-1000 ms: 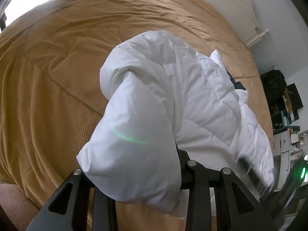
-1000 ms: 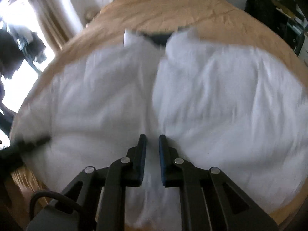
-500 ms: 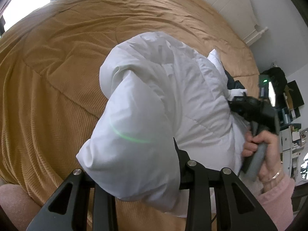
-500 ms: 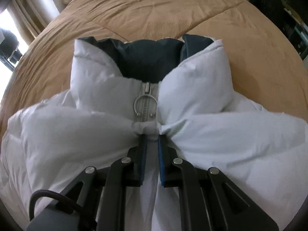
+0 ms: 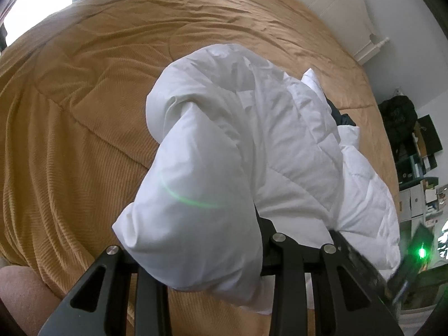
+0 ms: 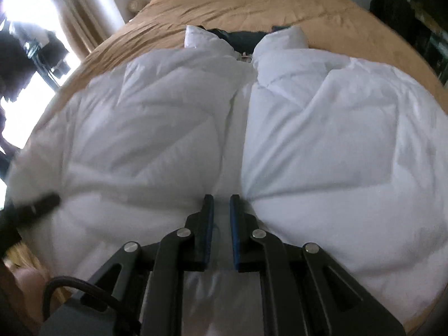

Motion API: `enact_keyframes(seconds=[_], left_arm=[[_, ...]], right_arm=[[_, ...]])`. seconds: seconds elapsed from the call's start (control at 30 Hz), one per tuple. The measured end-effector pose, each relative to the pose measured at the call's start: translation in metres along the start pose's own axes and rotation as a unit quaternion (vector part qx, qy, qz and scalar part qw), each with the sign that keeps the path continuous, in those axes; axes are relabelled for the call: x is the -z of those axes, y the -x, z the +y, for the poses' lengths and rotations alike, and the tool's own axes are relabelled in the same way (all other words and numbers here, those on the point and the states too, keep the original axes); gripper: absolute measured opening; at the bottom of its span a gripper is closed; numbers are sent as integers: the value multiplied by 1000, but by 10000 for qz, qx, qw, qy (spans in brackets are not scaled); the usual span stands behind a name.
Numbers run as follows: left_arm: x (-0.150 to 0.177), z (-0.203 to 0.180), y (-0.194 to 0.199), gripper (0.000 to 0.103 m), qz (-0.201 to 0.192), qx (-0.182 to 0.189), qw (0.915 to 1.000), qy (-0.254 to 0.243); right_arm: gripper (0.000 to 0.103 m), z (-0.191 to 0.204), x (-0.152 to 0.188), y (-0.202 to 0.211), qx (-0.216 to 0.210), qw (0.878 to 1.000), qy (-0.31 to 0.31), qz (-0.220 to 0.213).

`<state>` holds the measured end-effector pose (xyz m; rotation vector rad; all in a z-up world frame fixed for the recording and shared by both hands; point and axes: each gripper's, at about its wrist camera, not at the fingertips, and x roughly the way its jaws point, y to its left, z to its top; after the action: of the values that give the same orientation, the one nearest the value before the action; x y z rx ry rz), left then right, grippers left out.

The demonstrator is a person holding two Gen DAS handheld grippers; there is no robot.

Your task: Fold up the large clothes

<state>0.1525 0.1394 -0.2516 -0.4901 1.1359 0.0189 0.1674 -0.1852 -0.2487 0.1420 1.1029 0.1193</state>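
**White puffer jacket held by one sleeve, front strip pinched at the hem end**

Left wrist view: a puffy sleeve of the white jacket is seen bunched between the two fingers of the left gripper. The fingertips are hidden by the fabric, but the jaws are parted only as far as the padding allows, so the sleeve is judged to be clamped. The rest of the jacket is spread on the tan bedspread, with its dark lining showing at the collar. A blurred dark bar at the lower right is taken to be the other tool.

Right wrist view: the jacket is laid front-up on the bedspread, collar at the far end. The right gripper is nearly pressed together at the near end of the zip placket; a thin strip of white fabric appears to be pinched between the blue pads, though the picture is blurred.

Risks: the slick, air-filled sleeve could be squeezed out of the left jaws if it is pulled across quickly. The thin pinch at the right could be lost under tension, so the body would be dragged askew rather than pinned.
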Motion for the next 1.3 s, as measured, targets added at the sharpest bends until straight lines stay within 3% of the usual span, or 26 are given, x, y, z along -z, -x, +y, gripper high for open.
enact_keyframes(seconds=[0.23,0.37,0.57,0.67,0.77,0.8,0.83,0.87,0.93,1.0,1.1,1.2,1.3], left_arm=[[2,-12,5,33,-25,-18,9997,-244],[4,-38,15,33,-224,-157,9972,-691],[14,-81,40,27,-578,-195,9884,-1393],[25,-111,61,25,-923,-385,9758,-1944],[33,-141,76,25,-1094,-344,9645,-2380],[37,-153,78,26,-1123,-347,9598,-2549],[43,-168,73,26,-882,-231,9567,-2764],[49,-178,68,25,-843,-243,9534,-2887],[75,-208,69,25,-1265,-623,9209,-3633],[94,-233,66,25,-1410,-668,8968,-4140],[111,-259,54,25,-1274,-397,8872,-4416],[134,-286,32,26,-1136,-243,8725,-4746],[160,-307,1,29,-805,-5,8588,-5059]], right_arm=[[12,-10,39,15,-338,9986,-388,-101],[10,-27,35,-20,-596,9964,-603,19],[10,-33,35,-18,-746,9955,-585,30],[9,-49,31,-7,-1131,9902,-819,91],[10,-73,38,26,-1703,9760,-1286,-430],[9,-76,41,19,-1807,9730,-1403,-296],[5,-76,46,-2,-1827,9726,-1436,79],[2,-80,51,-17,-1892,9705,-1489,131],[0,-94,53,-24,-2118,9617,-1707,336],[0,-122,57,4,-2338,9495,-2087,162],[3,-180,69,71,-1767,9536,-2392,-472],[5,-234,80,127,-1061,9556,-2599,-901],[8,-287,96,178,-546,9497,-2804,-1284]])
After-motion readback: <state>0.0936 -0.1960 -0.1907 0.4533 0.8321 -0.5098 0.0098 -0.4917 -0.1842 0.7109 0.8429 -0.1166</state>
